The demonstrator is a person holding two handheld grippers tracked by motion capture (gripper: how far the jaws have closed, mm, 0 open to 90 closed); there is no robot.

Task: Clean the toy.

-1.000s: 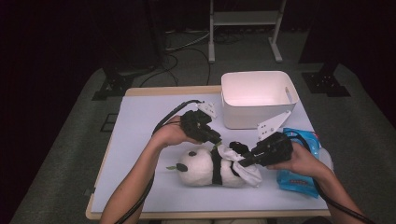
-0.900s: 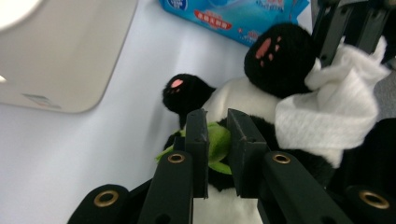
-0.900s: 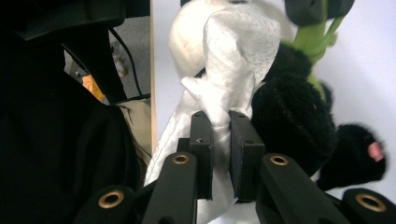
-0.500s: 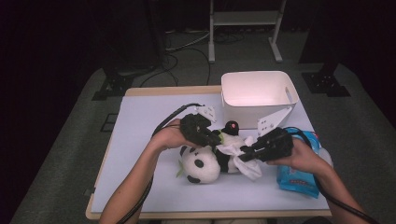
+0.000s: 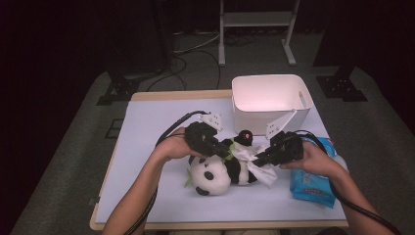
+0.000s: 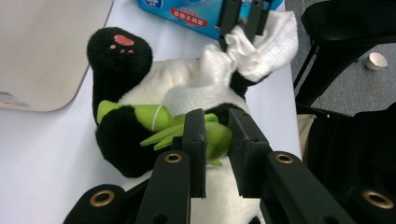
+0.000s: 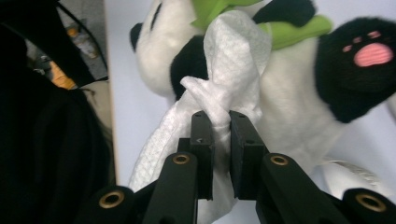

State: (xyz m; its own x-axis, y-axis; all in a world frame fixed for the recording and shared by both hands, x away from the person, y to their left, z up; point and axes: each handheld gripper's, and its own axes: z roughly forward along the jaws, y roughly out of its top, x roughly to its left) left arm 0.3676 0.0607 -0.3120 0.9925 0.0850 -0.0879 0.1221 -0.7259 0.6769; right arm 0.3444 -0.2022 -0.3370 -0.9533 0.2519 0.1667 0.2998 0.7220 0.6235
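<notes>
Panda plush toy (image 5: pixel 220 169) lying lengthwise between both hands, green leaf (image 6: pixel 212 135) pinched in left gripper (image 5: pixel 221 149), wet wipe (image 7: pixel 229 93) clamped in right gripper (image 5: pixel 255 159) across its belly.

Fuzzy plush panda (image 5: pixel 218 171) with soft green felt leaves (image 6: pixel 187 128), crinkled white paper tissue (image 7: pixel 229 93), matt black plastic gripper jaws, glossy blue plastic wipes pack (image 5: pixel 313 183), smooth white plastic bin (image 5: pixel 271 98), matt pale table (image 5: pixel 147 127)
</notes>
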